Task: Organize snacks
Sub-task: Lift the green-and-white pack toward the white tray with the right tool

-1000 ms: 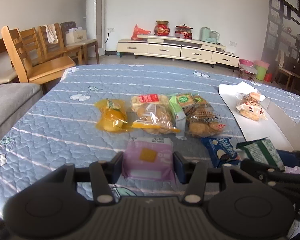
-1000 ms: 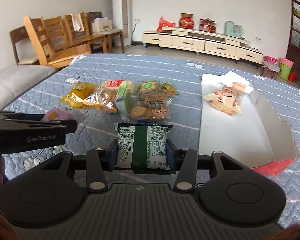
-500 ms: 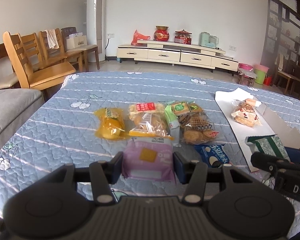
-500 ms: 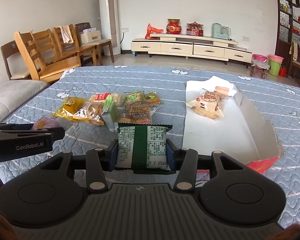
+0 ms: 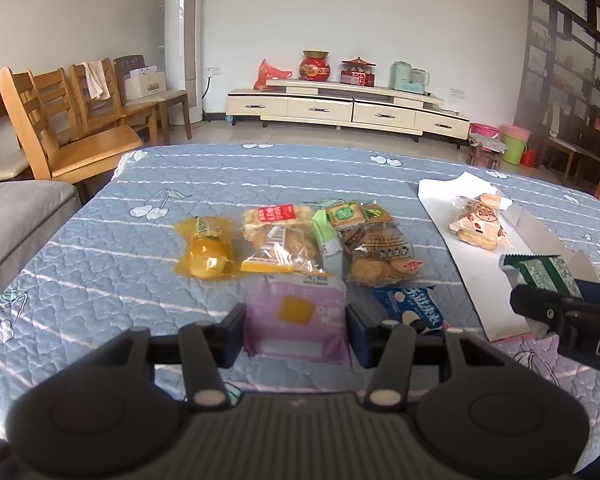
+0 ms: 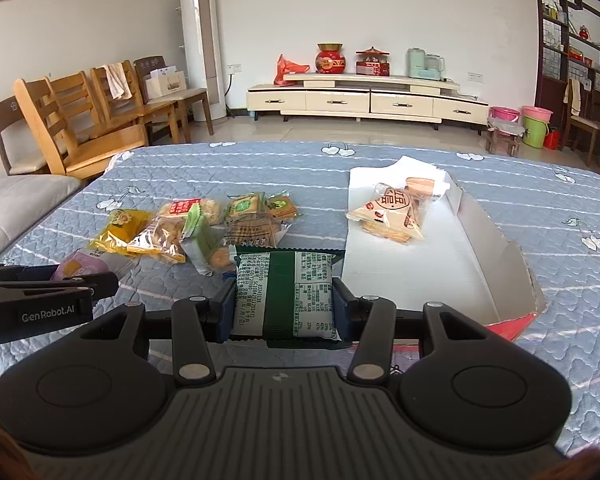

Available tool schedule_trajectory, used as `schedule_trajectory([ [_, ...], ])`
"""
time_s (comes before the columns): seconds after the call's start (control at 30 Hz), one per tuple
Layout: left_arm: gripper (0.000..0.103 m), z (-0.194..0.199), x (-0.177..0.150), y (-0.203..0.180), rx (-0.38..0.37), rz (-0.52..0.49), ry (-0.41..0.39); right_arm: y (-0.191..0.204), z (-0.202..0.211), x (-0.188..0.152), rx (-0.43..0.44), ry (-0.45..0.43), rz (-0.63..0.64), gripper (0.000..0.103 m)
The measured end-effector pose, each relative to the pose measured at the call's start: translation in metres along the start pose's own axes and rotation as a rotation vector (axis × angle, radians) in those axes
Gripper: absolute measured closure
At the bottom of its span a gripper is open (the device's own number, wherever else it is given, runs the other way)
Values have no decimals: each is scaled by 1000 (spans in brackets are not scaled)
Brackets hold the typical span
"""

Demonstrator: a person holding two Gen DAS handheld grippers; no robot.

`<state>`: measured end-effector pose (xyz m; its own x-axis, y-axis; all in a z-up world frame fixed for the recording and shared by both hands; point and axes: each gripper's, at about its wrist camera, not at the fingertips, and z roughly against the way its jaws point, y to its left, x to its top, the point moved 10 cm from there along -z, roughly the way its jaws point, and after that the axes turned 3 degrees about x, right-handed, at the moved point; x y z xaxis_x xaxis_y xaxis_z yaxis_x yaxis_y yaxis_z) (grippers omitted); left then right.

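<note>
My left gripper (image 5: 295, 322) is shut on a purple snack packet (image 5: 296, 320), held above the quilted table. My right gripper (image 6: 285, 304) is shut on a green snack packet (image 6: 286, 294), held left of the white open box (image 6: 440, 264). The box holds a beige cracker pack (image 6: 392, 216). On the table lie a yellow packet (image 5: 206, 252), a clear bread pack (image 5: 280, 240), a biscuit pack (image 5: 380, 252) and a blue packet (image 5: 414, 308). The right gripper also shows in the left wrist view (image 5: 560, 300), the left gripper in the right wrist view (image 6: 60, 284).
The blue quilted table (image 5: 260, 176) fills the foreground. Wooden chairs (image 5: 72, 128) and a grey sofa (image 5: 12, 216) stand at the left. A low cream cabinet (image 5: 348, 108) stands by the far wall.
Both grippers have risen and drawn back with their packets still held; the snack pile and the box look farther away. Nothing on the table has moved.
</note>
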<state>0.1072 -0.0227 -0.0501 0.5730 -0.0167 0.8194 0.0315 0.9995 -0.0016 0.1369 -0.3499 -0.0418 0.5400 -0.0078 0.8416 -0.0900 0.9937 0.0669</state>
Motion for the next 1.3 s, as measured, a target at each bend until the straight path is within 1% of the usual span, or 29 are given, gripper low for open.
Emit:
schedule_trajectory([
  [0.63,51,1,13,-19,-21,-30,-24,-2,12,4,-39,-40,-34,44],
  [1.0,51,2,17,-40,-53,-63,-31,-2,14,3,-71,-59,-60,44],
  [1.3,51,2,20,-58,-86,-78,-32,-9,18,4,-97,-70,-89,44],
])
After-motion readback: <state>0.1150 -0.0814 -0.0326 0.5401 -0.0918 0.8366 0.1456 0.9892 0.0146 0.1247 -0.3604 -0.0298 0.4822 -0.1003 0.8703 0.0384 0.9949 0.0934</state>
